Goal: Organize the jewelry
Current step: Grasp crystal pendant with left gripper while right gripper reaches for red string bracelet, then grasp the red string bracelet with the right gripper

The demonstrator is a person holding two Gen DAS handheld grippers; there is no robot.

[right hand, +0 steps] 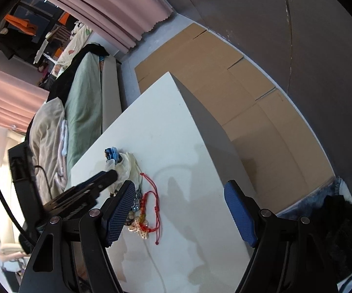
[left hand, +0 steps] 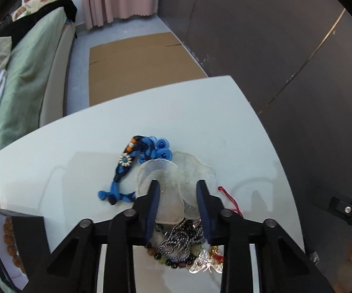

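Observation:
A pile of jewelry lies on the white table (left hand: 78, 146). A blue braided bracelet (left hand: 127, 163) with a beaded flower lies at the far left of the pile. Translucent shell discs (left hand: 176, 178) lie in the middle. My left gripper (left hand: 178, 183) is open, its fingers either side of the discs. A silver chain (left hand: 180, 241), a bead bracelet (left hand: 168, 261) and a butterfly charm (left hand: 205, 263) lie between the finger bases. A red cord bracelet (right hand: 151, 210) lies by my open, empty right gripper (right hand: 179, 188), which is above the table. The left gripper (right hand: 90, 188) shows in the right wrist view.
A black box (left hand: 27, 239) with brown beads stands at the table's left front corner. A bed with green bedding (left hand: 24, 78) is to the left. Flat cardboard (left hand: 139, 68) lies on the floor beyond the table. A dark wall (left hand: 297, 48) runs on the right.

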